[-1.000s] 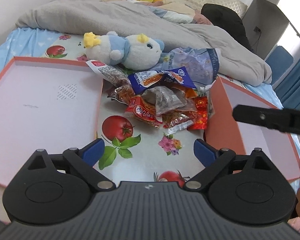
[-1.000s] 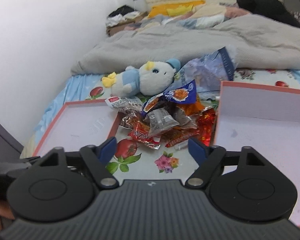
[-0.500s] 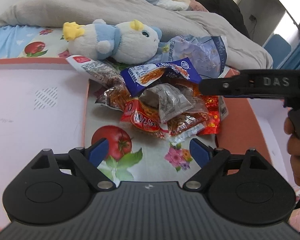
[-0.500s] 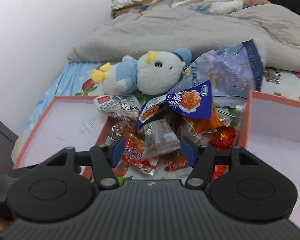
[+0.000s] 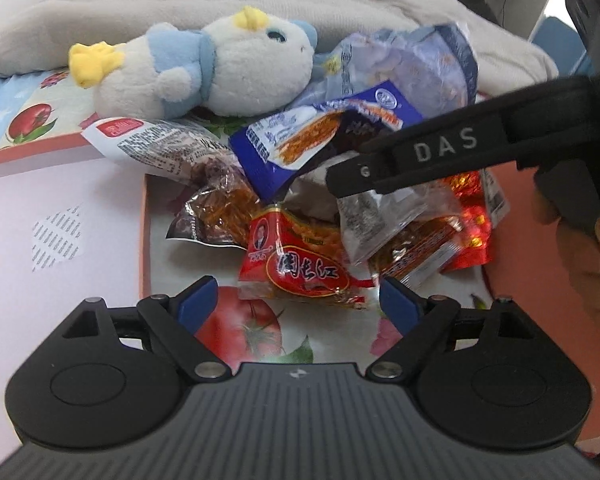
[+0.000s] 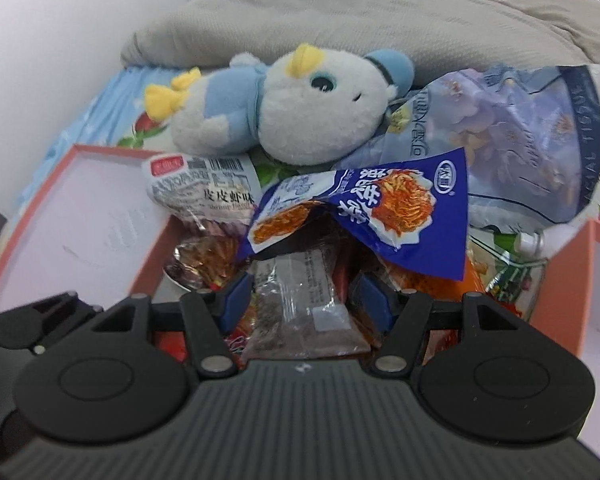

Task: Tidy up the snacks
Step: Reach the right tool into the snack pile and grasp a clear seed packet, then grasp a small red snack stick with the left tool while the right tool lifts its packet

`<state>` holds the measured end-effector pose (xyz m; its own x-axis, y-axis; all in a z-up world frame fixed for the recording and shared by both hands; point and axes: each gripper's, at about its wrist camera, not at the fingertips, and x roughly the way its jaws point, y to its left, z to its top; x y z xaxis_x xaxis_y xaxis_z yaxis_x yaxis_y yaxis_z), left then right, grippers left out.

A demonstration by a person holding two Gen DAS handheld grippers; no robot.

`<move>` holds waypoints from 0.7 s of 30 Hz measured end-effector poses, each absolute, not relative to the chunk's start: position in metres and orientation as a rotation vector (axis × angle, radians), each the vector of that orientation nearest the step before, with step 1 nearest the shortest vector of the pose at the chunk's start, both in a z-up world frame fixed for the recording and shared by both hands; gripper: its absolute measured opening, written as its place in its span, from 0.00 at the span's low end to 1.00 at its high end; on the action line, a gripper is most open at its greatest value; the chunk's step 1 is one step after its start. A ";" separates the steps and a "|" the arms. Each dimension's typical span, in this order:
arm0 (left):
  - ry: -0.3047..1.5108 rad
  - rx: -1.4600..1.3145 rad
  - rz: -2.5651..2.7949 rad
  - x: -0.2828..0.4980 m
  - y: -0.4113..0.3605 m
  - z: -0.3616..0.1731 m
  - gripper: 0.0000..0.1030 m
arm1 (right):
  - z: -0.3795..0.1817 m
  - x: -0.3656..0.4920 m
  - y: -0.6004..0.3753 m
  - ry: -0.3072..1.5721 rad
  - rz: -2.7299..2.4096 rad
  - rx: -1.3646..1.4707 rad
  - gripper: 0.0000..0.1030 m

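A pile of snack packets lies on the fruit-print sheet between two boxes: a blue packet (image 5: 320, 136) (image 6: 380, 208) on top, a grey-white packet with a red label (image 5: 152, 148) (image 6: 200, 188), a red packet (image 5: 300, 268) and a clear packet of dark bits (image 5: 376, 220) (image 6: 296, 296). My left gripper (image 5: 298, 304) hangs open just before the red packet, with nothing between its pads. My right gripper (image 6: 305, 300) stands open low over the pile, the clear packet between its blue pads. In the left wrist view it reaches in from the right as a black arm (image 5: 420, 160).
An orange-edged box with a pale lining lies to the left (image 5: 60, 220) (image 6: 92, 216), and another to the right (image 5: 512, 240) (image 6: 580, 280). Behind the pile are a blue-and-white plush toy (image 5: 220, 68) (image 6: 300, 112), a tissue pack (image 5: 412, 64) (image 6: 520, 140) and a grey blanket (image 6: 340, 20). A hand (image 5: 588, 264) shows at the right.
Both grippers have come forward and down toward the pile. The right gripper's jaws have narrowed and now straddle the clear packet. Its arm has swung in over the pile in the left view.
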<state>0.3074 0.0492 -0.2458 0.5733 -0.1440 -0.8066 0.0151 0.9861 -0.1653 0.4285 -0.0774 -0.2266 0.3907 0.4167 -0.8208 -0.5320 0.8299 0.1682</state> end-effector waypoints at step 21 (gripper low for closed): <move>0.990 -0.128 -0.112 0.325 0.040 -0.264 0.63 | -0.242 0.432 -0.073 1.031 0.619 -0.164 0.46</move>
<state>0.3253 0.0401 -0.2635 0.5443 -0.1524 -0.8249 0.0359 0.9867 -0.1586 0.4319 -0.0731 -0.2418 0.3615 0.4031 -0.8407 -0.5524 0.8190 0.1552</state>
